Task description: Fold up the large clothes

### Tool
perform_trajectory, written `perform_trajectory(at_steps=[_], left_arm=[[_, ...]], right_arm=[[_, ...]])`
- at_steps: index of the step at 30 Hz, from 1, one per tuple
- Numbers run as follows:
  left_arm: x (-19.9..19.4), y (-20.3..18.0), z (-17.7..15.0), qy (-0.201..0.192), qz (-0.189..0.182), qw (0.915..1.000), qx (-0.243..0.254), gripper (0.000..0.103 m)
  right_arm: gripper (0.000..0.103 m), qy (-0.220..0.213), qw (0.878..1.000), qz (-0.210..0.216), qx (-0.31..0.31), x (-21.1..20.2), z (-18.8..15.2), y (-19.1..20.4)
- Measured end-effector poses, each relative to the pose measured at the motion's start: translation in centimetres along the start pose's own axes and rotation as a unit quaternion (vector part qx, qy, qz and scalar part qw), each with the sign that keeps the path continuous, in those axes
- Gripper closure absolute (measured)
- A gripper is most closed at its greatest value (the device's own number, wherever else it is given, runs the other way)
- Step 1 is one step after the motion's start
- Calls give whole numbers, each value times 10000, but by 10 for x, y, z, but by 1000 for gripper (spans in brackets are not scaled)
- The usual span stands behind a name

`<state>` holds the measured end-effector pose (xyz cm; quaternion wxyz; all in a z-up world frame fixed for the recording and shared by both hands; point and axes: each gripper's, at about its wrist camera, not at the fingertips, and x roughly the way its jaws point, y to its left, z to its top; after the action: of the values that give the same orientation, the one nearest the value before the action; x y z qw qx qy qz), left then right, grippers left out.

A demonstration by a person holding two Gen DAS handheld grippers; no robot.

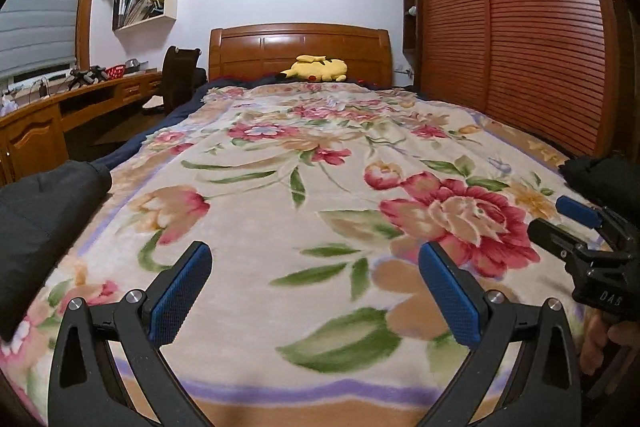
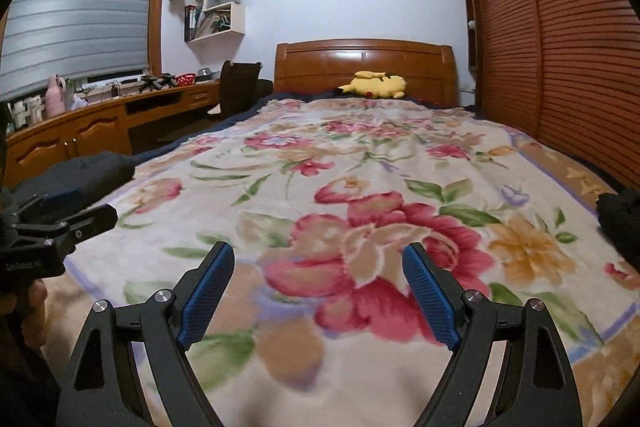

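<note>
A bed (image 1: 384,43) carries a floral blanket (image 1: 280,187), a yellow plush toy (image 1: 316,69) and black garments (image 1: 44,203).

I can read little here. In my left wrist view the right gripper (image 1: 576,223), at the right edge of the bed (image 1: 280,227), carries pale letters "DAS" on its black body. In my right wrist view the left gripper (image 2: 76,207), at the bed's left edge, shows a faint line on its black body that looks like "GenRobot", with further characters too blurred to tell.
</note>
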<state>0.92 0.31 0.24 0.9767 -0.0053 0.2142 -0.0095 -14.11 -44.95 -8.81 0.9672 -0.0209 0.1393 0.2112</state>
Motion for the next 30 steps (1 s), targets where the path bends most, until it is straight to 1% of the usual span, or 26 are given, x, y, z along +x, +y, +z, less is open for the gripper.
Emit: perform_trajectory(at_steps=[2, 3, 6, 13, 30], left_arm=[[-1, -2, 0, -21, 10, 10000, 40, 0], [-1, -2, 0, -30, 6, 10000, 38, 0], [-2, -2, -2, -35, 5, 10000, 10, 0], [1, -2, -7, 22, 39, 10000, -31, 0], [-1, 0, -8, -69, 93, 9999, -1, 0]], right_arm=[[16, -32, 10000, 10, 10, -5, 2, 3], [16, -30, 10000, 23, -7, 6, 4, 6], [16, -54, 10000, -23, -48, 9, 1, 9], [16, -74, 10000, -53, -17, 16, 0, 3], [16, -105, 9999, 17, -50, 22, 0, -8]])
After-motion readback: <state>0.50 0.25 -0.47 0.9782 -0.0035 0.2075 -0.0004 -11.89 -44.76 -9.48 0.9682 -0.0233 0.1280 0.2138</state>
